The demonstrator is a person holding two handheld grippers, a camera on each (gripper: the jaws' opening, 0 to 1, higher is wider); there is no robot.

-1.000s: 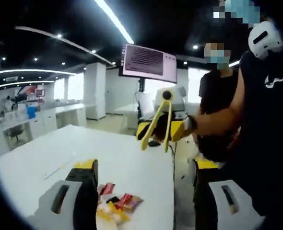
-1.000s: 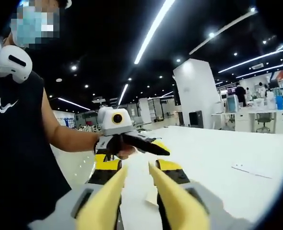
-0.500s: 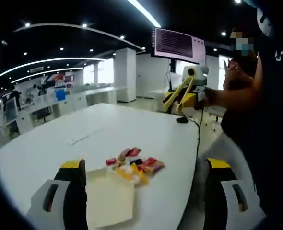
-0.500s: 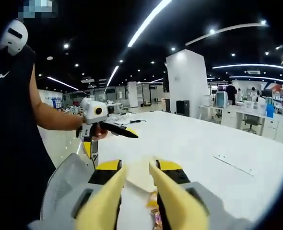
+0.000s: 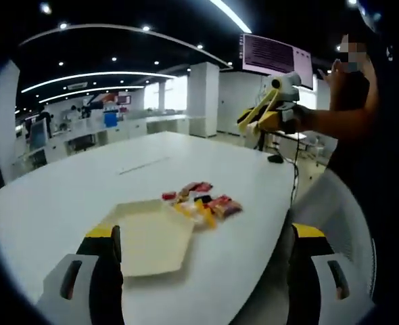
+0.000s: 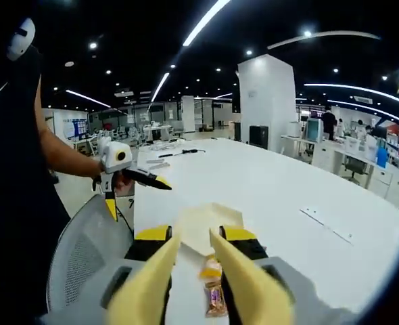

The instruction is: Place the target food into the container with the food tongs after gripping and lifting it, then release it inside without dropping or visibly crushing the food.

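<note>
A pale cream container (image 5: 149, 237) lies flat on the white table (image 5: 71, 196), just beyond my left gripper (image 5: 203, 274), whose jaws stand wide open with nothing between them. Several small wrapped food packets (image 5: 201, 202) lie in a cluster at the container's far corner. My right gripper (image 5: 268, 114) hovers past the table's edge, shut on yellow food tongs (image 5: 253, 116). In the right gripper view the food tongs (image 6: 243, 284) rise with their arms apart above my right gripper (image 6: 194, 238). Between the arms lie food packets (image 6: 214, 284) and the container (image 6: 203, 223). My left gripper (image 6: 152, 181) hangs at the left.
A person (image 5: 362, 135) stands by the table's near edge. A grey mesh chair back (image 6: 84, 250) is beside the table. A thin white strip (image 6: 326, 223) lies farther along the table. A black mouse with a cable (image 5: 276, 159) rests at the table's end.
Both cameras have shifted, so the whole container and the food packets now show on the table. The two grippers stand farther apart. Neither jaw state has changed.
</note>
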